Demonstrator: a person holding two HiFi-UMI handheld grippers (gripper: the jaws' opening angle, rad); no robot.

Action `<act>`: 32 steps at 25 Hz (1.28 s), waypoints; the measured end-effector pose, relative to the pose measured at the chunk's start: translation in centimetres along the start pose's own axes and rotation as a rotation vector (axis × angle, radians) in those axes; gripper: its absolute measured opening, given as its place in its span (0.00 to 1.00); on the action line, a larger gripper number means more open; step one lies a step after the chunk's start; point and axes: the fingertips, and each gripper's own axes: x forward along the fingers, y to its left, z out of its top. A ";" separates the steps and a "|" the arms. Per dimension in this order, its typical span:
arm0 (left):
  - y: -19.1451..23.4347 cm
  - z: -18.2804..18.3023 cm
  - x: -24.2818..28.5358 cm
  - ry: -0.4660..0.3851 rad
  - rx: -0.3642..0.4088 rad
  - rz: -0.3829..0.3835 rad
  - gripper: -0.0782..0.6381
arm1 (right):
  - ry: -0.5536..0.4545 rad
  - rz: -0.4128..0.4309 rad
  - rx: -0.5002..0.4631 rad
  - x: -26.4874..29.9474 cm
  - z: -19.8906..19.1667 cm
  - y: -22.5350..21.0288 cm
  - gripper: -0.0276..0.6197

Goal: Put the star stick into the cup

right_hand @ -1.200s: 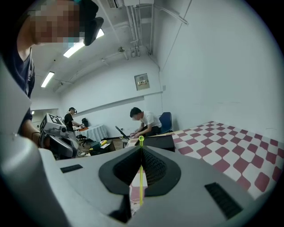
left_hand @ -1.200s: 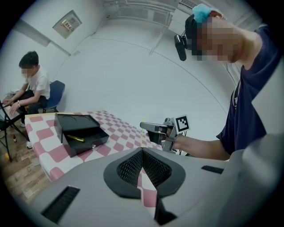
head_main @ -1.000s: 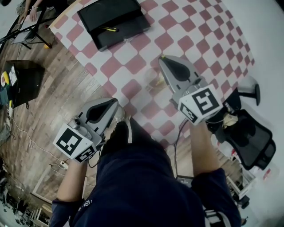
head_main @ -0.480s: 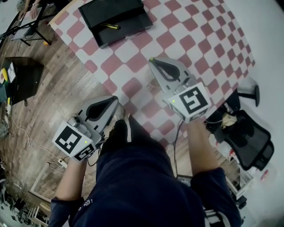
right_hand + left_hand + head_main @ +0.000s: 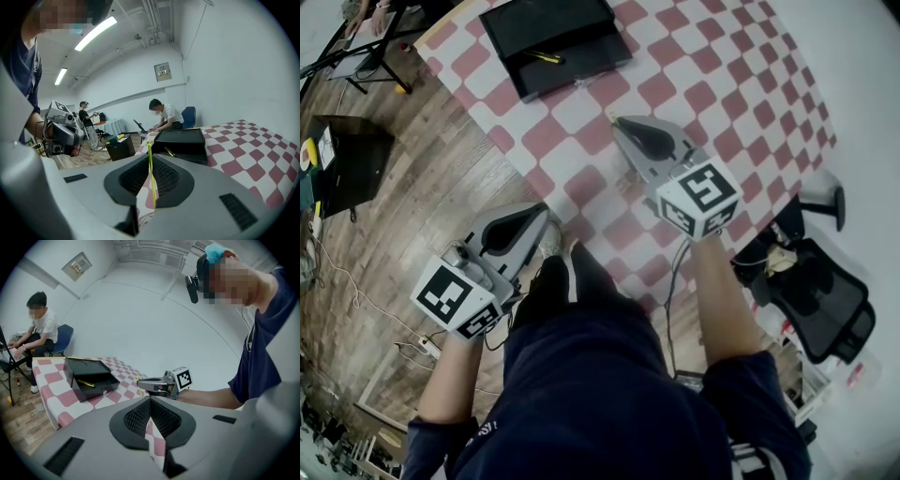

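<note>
Your right tool (image 5: 149,158) pinches the thin star stick (image 5: 150,173) upright at centre frame. Your left tool (image 5: 150,401) is clenched on nothing. No view shows the cup, so lowering blind could miss it.

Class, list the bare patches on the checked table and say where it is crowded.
Free: the checked cloth right of the black box, out to the far edge, and the strip between box and right gripper. Crowded: the box's corner and beneath that gripper, shut on a yellow stick.
</note>
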 end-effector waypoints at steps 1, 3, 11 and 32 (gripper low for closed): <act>0.0 0.0 -0.2 -0.002 0.000 0.001 0.15 | 0.008 0.001 -0.004 0.2 0.0 0.1 0.07; 0.1 0.0 -0.4 -0.005 0.000 0.001 0.15 | 0.021 0.001 -0.013 0.6 -0.1 0.2 0.08; 0.2 0.4 -1.7 -0.022 0.005 0.007 0.15 | 0.045 -0.013 -0.022 0.8 0.1 0.6 0.16; -6.0 5.4 -3.7 -0.073 0.167 -0.097 0.15 | -0.178 -0.140 -0.017 -12.8 8.3 4.3 0.16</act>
